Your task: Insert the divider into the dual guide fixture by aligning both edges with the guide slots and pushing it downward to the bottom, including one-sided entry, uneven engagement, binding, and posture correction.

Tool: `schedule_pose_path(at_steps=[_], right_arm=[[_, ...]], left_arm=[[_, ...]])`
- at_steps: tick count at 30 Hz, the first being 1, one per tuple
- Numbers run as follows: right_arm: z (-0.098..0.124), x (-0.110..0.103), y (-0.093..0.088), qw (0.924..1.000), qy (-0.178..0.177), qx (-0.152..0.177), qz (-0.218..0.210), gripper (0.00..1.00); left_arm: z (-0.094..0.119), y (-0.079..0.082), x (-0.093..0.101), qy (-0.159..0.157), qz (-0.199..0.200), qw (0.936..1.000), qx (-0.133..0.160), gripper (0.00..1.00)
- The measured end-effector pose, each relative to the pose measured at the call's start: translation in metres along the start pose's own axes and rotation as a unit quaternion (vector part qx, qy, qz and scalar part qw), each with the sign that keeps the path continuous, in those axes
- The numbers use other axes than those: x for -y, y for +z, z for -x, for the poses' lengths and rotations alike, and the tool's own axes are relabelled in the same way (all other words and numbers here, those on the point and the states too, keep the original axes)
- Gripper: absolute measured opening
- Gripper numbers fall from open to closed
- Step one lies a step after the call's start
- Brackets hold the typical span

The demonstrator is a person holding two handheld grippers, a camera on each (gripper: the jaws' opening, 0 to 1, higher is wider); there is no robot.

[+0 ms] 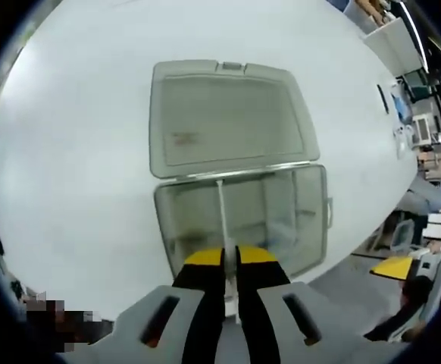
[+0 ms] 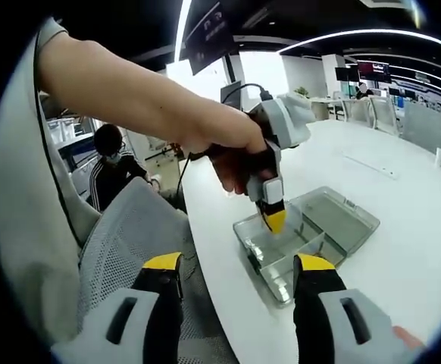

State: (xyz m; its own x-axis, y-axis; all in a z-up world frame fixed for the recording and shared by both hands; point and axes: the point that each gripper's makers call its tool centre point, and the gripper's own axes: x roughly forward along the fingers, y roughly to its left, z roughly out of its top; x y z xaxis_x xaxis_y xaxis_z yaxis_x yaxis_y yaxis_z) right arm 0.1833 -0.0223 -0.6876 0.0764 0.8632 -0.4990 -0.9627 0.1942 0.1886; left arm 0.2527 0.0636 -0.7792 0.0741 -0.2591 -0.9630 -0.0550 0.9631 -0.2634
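Note:
A clear plastic box (image 1: 243,212) with its lid (image 1: 224,117) folded back lies on the white table (image 1: 76,152). My left gripper (image 1: 230,265) hangs just above it, shut on a thin clear divider (image 1: 222,220) that stands edge-on and reaches down into the box. In the right gripper view the same box (image 2: 311,235) sits near the table edge, with the left gripper (image 2: 275,220) over it, held by a person's hand (image 2: 232,155). My right gripper (image 2: 239,280) stays open, nothing between its yellow-tipped fingers, well short of the box.
A grey mesh chair (image 2: 137,235) stands by the table edge under my right gripper. A seated person (image 2: 114,171) is behind it. Small items lie far off on the table (image 2: 417,182). More desks and chairs fill the room's background.

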Motion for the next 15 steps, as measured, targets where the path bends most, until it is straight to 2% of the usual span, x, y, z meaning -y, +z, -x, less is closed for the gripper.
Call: schedule_pose_path(at_steps=[4, 15], right_arm=[[0.0004, 0.0001, -0.0005, 1.0000, 0.001, -0.001, 0.001, 0.55], [-0.0002, 0.0002, -0.0009, 1.0000, 0.000, -0.002, 0.000, 0.55]], left_arm=[[0.0007, -0.0006, -0.0042, 0.008, -0.007, 0.9999, -0.001, 0.01], [0.0000, -0.0006, -0.0025, 0.005, -0.009, 0.9999, -0.002, 0.01]])
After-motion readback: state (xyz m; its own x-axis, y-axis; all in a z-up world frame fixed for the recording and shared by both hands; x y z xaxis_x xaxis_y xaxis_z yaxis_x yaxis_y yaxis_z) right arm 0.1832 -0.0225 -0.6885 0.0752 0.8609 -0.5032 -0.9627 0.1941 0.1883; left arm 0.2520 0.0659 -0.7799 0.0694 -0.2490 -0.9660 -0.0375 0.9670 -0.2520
